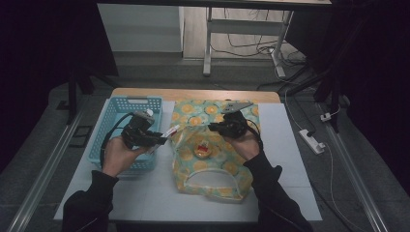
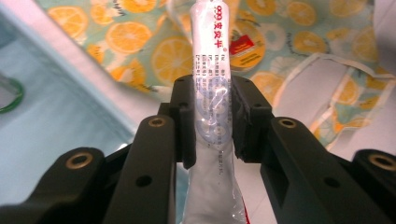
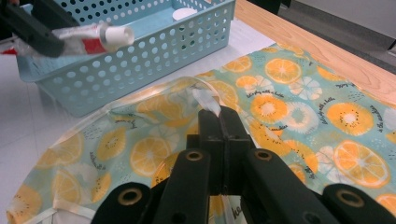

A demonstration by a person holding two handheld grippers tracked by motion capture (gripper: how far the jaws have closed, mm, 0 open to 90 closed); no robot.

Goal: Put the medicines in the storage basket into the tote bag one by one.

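We hold the toothpaste tube point(image 2: 211, 93) clamped in the left gripper point(image 1: 155, 138), between the blue basket point(image 1: 112, 116) and the orange-print bag point(image 1: 241, 186) at the tabletop's centre. The right gripper point(image 3: 219, 114), jaws pinched on the bag's rim point(image 3: 205, 99), lifts its mouth open, apparently for loading.

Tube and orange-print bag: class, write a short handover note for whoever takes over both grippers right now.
Left gripper: shut on the tube, held above the bag's near-basket edge.
Right gripper: shut on the bag's rim, lifting it to hold the mouth open.
Blue basket: left of the bag; a white round item sits inside.
Done: tube picked up, bag opened.
Left: probably put the tube into the bag, then release both.
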